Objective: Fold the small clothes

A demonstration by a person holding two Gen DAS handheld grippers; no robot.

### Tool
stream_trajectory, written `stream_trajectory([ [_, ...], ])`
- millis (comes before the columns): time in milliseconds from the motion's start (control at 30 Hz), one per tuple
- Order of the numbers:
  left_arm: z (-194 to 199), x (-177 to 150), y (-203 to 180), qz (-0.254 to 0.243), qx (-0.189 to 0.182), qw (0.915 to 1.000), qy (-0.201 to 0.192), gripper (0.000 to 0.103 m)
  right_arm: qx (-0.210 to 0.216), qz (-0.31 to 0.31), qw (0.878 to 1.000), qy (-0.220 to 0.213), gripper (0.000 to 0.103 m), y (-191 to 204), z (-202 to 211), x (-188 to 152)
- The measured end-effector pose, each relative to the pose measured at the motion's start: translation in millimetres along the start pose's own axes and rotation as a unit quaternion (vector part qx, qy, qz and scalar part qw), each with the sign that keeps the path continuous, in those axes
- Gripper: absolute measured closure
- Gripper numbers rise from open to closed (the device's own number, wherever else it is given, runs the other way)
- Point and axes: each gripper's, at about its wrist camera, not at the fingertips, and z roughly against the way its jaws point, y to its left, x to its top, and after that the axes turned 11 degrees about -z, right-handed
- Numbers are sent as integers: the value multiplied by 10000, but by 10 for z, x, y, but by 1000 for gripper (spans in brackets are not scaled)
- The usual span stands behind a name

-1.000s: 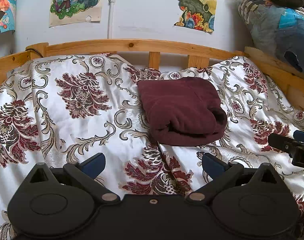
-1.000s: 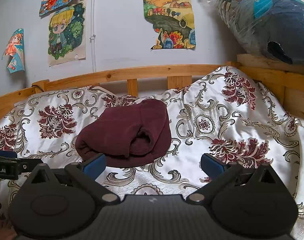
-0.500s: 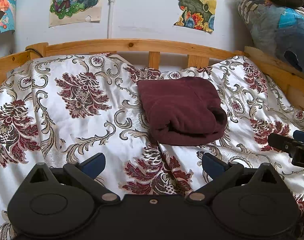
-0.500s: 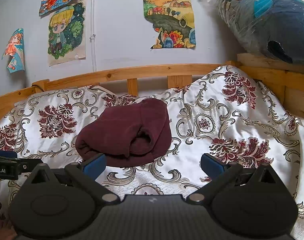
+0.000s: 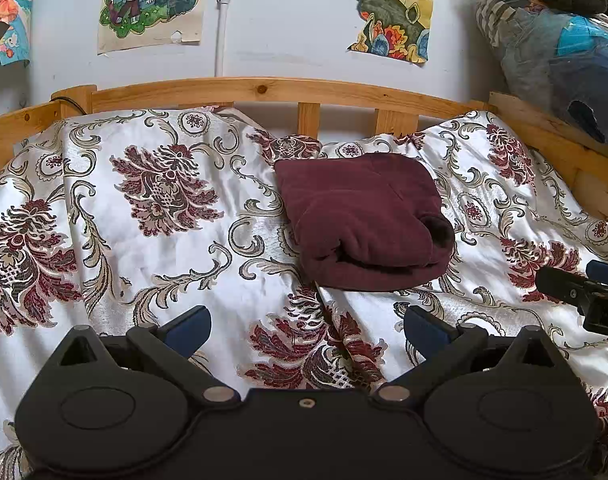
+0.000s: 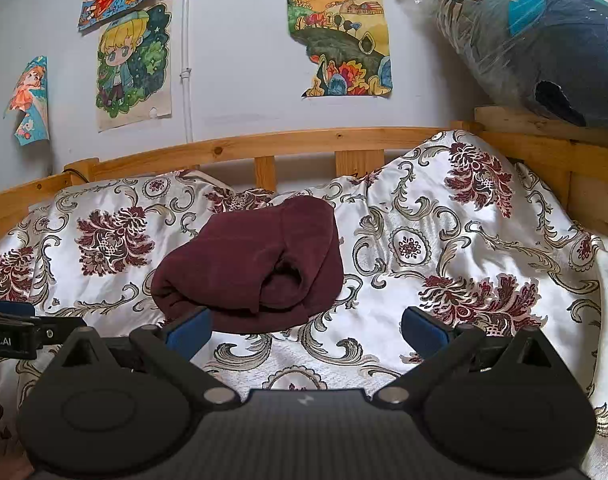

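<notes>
The dark red garment (image 5: 363, 220) lies folded in a bundle on the patterned bedspread (image 5: 144, 220), so folding looks done, and with the left gripper (image 5: 305, 326) and right gripper (image 6: 305, 328) both spread apart, empty, short of it, the next move is probably tidying or fetching another piece.

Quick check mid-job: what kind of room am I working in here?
Most likely a bedroom, perhaps a child's. A wooden bed frame surrounds a floral bedspread where the folded maroon garment lies, and cartoon drawings are stuck to the wall.
</notes>
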Motion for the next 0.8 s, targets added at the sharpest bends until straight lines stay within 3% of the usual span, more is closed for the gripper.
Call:
stream_trajectory([
  [800, 14, 4, 10, -125, 241, 9996, 29, 1, -6, 9, 10000, 45, 0, 7, -13, -24],
])
